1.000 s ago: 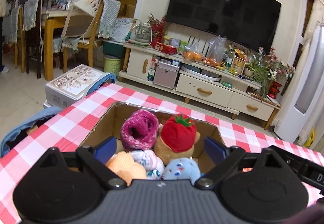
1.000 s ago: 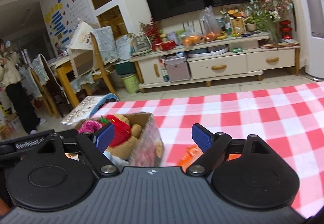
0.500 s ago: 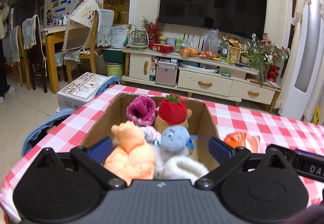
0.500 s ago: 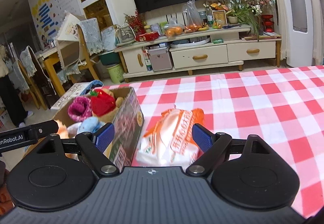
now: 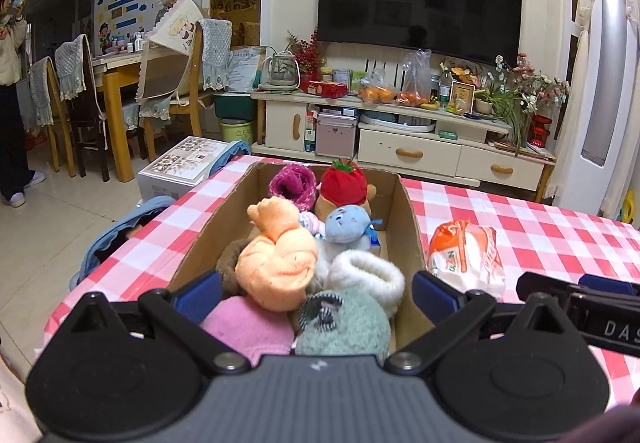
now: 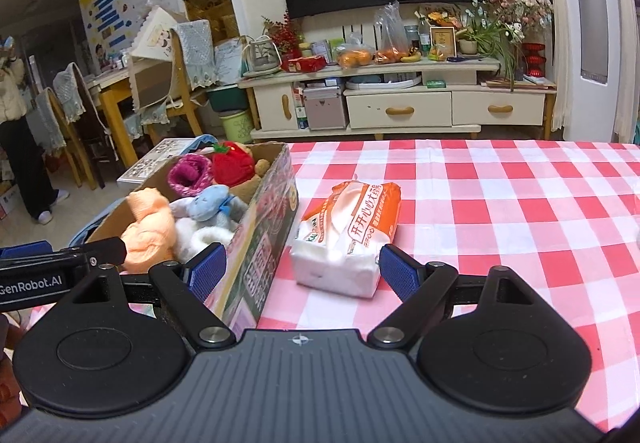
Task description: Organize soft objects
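A cardboard box (image 5: 408, 219) (image 6: 264, 243) on the red-checked table holds several soft things: an orange plush (image 5: 280, 255), a pink one (image 5: 248, 327), a grey-green knit one (image 5: 344, 327), a white roll (image 5: 368, 275), a blue toy (image 5: 346, 219), a strawberry toy (image 5: 344, 185) and a magenta knit (image 5: 290, 185). My left gripper (image 5: 316, 295) hangs open over the box's near end with nothing held. An orange-and-white tissue pack (image 6: 348, 235) (image 5: 466, 255) lies right of the box. My right gripper (image 6: 302, 271) stands open just before the pack, apart from it.
The checked table (image 6: 500, 211) stretches to the right. Beyond its far edge stand a TV cabinet (image 5: 400, 139), a dining table with chairs (image 5: 120, 99) and a white carton on the floor (image 5: 180, 167). A person (image 5: 12, 83) stands at the far left.
Both grippers have drawn back toward the near side of the table. More of the box's contents and the whole tissue pack have come into view. Both stay open.
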